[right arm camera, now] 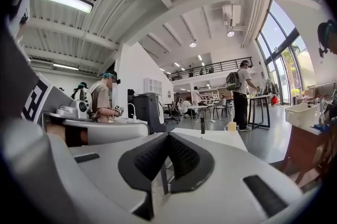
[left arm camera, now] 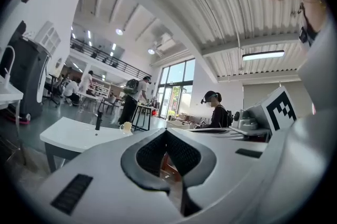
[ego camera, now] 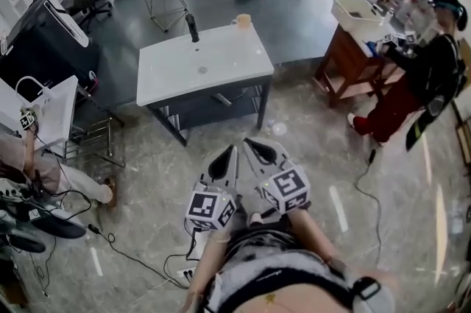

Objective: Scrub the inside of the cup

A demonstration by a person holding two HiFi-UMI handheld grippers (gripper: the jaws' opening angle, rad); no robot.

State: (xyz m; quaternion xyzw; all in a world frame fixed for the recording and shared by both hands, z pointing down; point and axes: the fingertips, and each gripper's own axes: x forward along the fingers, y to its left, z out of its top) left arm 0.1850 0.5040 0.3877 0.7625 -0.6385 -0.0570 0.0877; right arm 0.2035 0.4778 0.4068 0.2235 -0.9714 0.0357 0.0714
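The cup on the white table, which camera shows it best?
The head view: the cup stands in plain sight at the far edge of the white table, seen from above. The left gripper view and the right gripper view both show it only as a small, distant shape, seen side-on.

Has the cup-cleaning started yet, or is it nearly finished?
Nothing looks done. The small pale cup and the dark upright stick, probably the brush, stand untouched on the white rectangular table. The left tongs and right tongs are shut and empty, away from the table. Everything is left: approach, pick up, scrub.
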